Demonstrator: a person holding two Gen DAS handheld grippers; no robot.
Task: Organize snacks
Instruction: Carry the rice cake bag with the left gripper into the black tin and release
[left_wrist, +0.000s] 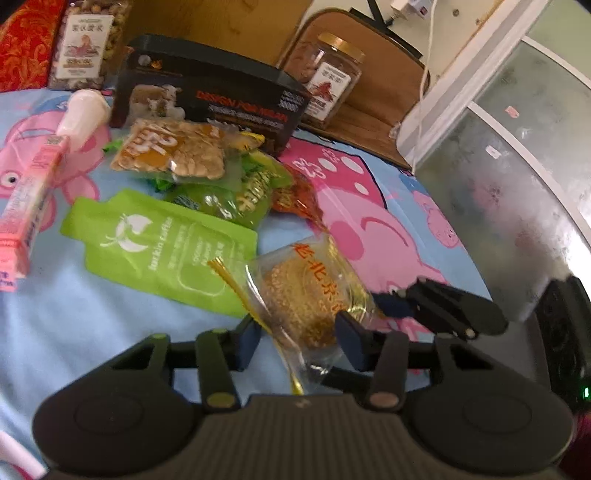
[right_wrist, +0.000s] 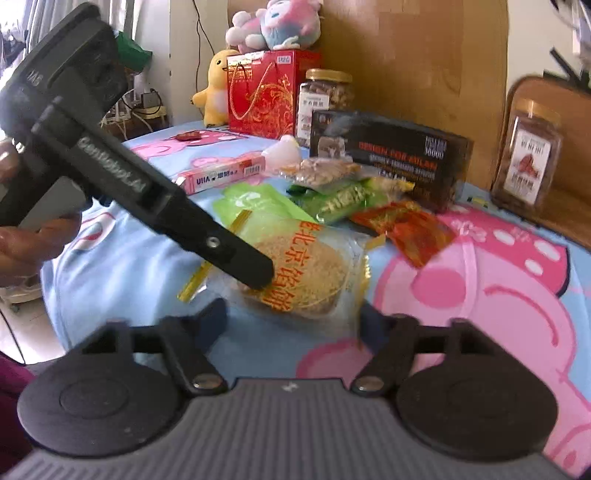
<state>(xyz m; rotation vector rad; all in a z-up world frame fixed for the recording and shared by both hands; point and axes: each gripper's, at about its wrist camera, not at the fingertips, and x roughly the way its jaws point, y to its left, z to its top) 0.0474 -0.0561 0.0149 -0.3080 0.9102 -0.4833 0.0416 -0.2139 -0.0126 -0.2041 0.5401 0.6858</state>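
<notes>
The clear plastic packet with a round golden pastry and orange lettering (left_wrist: 310, 295) lies on the blue sheet printed with pink cartoon pigs (left_wrist: 92, 314), in front of the green spouted drink pouch (left_wrist: 159, 240). The left gripper (left_wrist: 301, 332) is clenched on the packet's near end. The right gripper (right_wrist: 291, 319) stands released around it, pads not touching
</notes>
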